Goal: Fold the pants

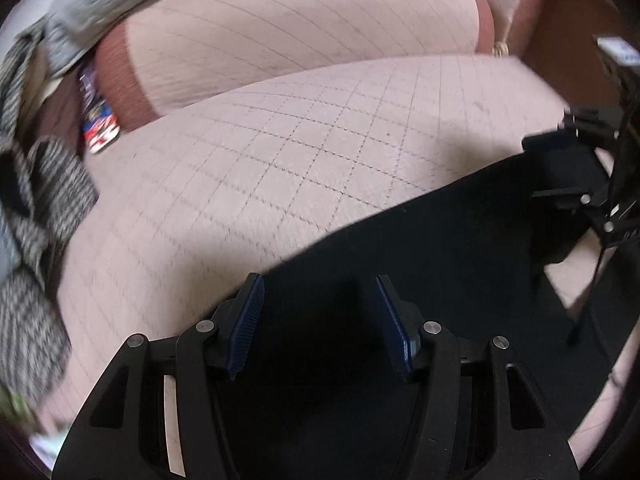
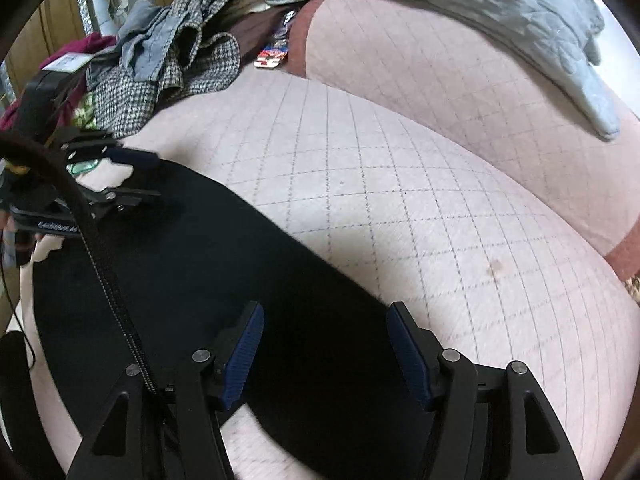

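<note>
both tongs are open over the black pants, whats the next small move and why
Probably lower both tongs onto the near edge of the black pants and close. The left tongs and right tongs hang open over the fabric gripping nothing, and the pants lie flat on the pink checked cover.

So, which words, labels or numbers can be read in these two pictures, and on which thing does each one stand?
None reads with certainty.
White lettering on the left gripper's body, seen from the right wrist: cut off, too blurred.
Print on the red, white and blue packet: too small.
White label on the clothes pile: too small.
White tag at the picture's right edge: blurred.
</note>
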A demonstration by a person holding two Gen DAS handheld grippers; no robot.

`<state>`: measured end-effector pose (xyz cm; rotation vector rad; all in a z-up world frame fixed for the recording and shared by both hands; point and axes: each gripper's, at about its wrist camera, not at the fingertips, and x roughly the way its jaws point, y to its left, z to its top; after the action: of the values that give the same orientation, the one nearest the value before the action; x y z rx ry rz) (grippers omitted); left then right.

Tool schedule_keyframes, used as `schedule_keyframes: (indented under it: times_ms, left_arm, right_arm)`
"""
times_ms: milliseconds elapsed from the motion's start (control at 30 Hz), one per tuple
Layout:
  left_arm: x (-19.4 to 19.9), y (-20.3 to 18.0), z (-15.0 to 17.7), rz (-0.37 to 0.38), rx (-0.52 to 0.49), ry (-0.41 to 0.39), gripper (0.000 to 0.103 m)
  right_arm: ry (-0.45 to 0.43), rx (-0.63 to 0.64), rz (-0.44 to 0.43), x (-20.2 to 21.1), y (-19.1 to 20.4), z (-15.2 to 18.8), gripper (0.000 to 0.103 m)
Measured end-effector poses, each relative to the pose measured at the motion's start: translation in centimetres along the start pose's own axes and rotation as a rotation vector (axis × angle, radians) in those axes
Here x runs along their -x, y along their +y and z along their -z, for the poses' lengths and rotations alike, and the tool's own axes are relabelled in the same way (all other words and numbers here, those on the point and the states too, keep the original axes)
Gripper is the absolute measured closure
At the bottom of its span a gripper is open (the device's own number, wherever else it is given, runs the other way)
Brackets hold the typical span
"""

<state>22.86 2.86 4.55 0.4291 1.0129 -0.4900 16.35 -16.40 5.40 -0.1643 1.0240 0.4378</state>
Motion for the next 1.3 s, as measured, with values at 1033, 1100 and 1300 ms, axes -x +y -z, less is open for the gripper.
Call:
schedule_keyframes:
  times_ms: [1033, 1100, 1300]
  left_arm:
    - [8.3, -2.4, 6.8, 0.041, 0.064, -0.234, 0.096]
    - [10.6, -3.3, 9.5, 0.073, 0.103, -0.252, 0.096]
    - [12.4, -5.6, 16.9, 0.181, 0.269, -0.172, 0.096]
  right_arm:
    - [-0.211, 0.254, 0.249, 9.2, 8.6, 4.1, 0.099]
    - [-0.236, 0.259, 0.231, 11.3, 10.4, 6.0, 0.099]
    - [-0.175, 0.229, 0.152, 12.4, 15.2, 14.5, 0.099]
